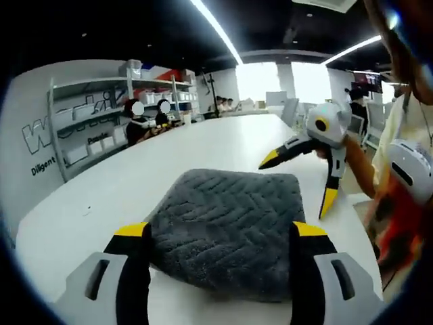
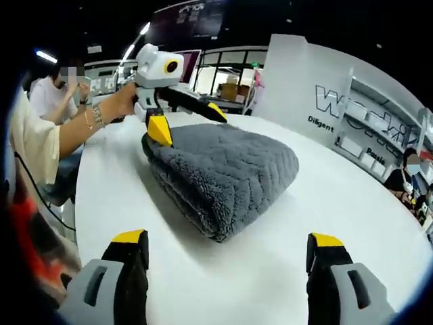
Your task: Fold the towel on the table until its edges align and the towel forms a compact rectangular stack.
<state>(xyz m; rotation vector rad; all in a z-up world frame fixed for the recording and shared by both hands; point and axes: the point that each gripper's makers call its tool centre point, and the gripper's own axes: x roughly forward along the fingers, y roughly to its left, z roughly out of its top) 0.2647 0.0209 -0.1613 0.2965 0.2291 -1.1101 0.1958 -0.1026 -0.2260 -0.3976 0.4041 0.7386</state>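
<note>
Towel (image 1: 226,227), grey, lies folded on white table (image 1: 88,196); left gripper (image 1: 220,233) and right gripper (image 2: 226,247) both spread, holding nothing.

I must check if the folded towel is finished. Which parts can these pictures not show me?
- Left gripper view: the towel's near edge, hidden behind the left gripper.
- Right gripper view: the towel's far side, hidden by its own bulk; edge alignment there unknown.
- Shelf contents: too small.

Bare table (image 2: 352,203) all round towel (image 2: 223,169); nothing blocking.
</note>
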